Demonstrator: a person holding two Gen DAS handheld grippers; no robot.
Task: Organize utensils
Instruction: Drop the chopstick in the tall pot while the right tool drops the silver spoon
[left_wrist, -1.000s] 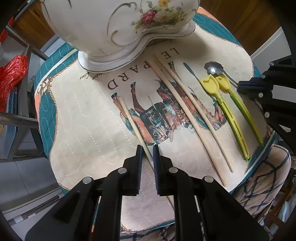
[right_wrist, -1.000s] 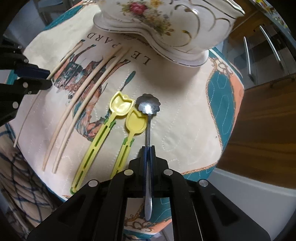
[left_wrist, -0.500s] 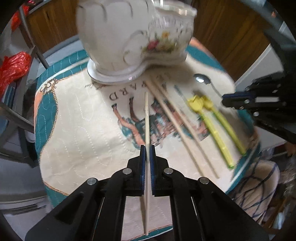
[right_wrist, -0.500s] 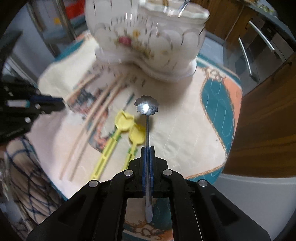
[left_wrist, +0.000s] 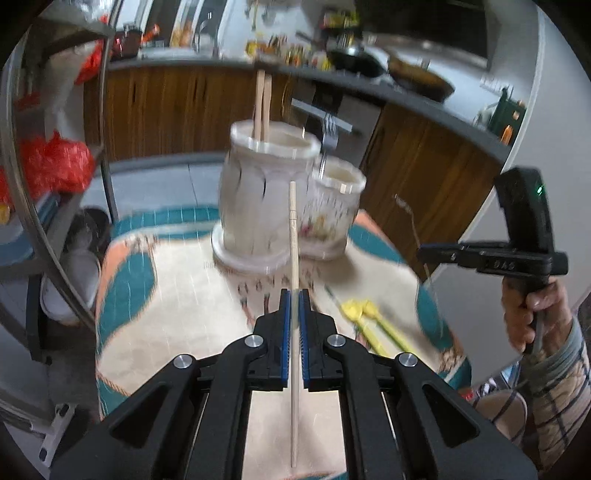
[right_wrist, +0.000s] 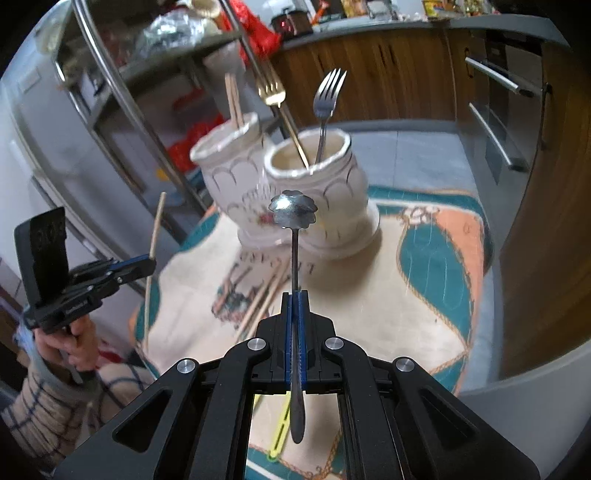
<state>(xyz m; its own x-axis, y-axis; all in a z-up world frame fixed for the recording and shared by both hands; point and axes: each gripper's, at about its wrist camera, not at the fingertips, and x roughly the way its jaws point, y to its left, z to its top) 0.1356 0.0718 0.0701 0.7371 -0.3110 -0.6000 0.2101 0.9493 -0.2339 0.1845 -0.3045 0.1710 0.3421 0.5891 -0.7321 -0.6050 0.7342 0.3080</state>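
While pinched upright, chopstick (left_wrist: 293, 236) points up — spoon (right_wrist: 294, 236) likewise, bowl topmost.

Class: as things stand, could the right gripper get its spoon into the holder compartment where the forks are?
Probably yes: the right gripper, shut on the spoon, faces the fork compartment; its mouth looks open beside the two forks.

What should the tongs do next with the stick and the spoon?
Probably carry each over its cup and lower it in. The left tongs grip a chopstick, and the taller cup already holds two chopsticks. The right tongs grip a spoon, and the shorter cup holds forks.
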